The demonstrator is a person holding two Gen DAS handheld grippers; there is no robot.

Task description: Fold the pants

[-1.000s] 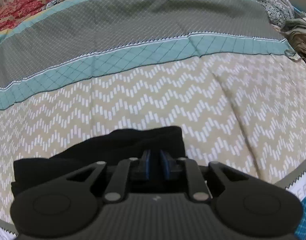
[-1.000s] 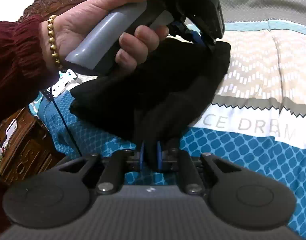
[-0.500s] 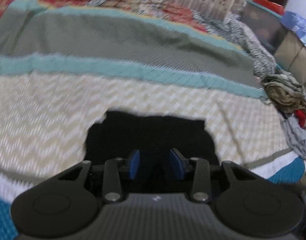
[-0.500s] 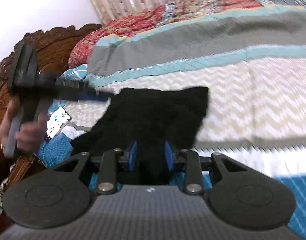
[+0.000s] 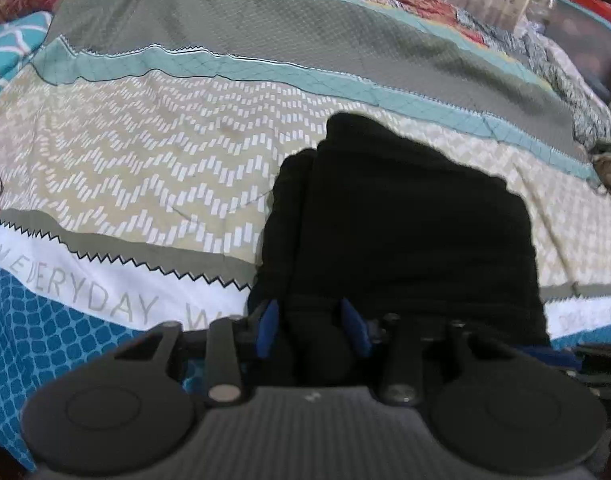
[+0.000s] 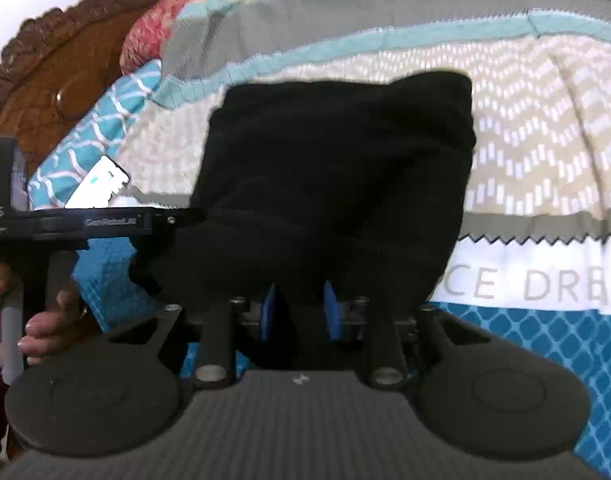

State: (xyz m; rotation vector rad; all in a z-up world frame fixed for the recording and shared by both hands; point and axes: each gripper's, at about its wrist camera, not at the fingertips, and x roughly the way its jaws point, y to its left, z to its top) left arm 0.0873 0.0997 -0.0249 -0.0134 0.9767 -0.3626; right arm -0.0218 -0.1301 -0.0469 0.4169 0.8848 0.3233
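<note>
The black pants (image 5: 405, 220) lie folded into a thick rectangle on the patterned bedspread (image 5: 145, 168). My left gripper (image 5: 311, 322) is open at the near left edge of the pants, with black cloth lying between its blue pads. In the right wrist view the pants (image 6: 337, 168) fill the middle. My right gripper (image 6: 299, 312) is open at their near edge, with cloth between its pads too. The left gripper body and the hand holding it show at the left in that view (image 6: 65, 224).
A lit phone (image 6: 99, 188) lies on a teal patterned pillow (image 6: 85, 140) by the carved wooden headboard (image 6: 53, 72). A heap of other clothes (image 5: 609, 168) sits at the bed's right edge. The bedspread's blue printed border (image 6: 545, 328) is nearest me.
Both grippers were shut on the pants a second ago and have opened. The pants have been carried over and laid down as a folded stack, and both grippers have drawn back to its near edge.
</note>
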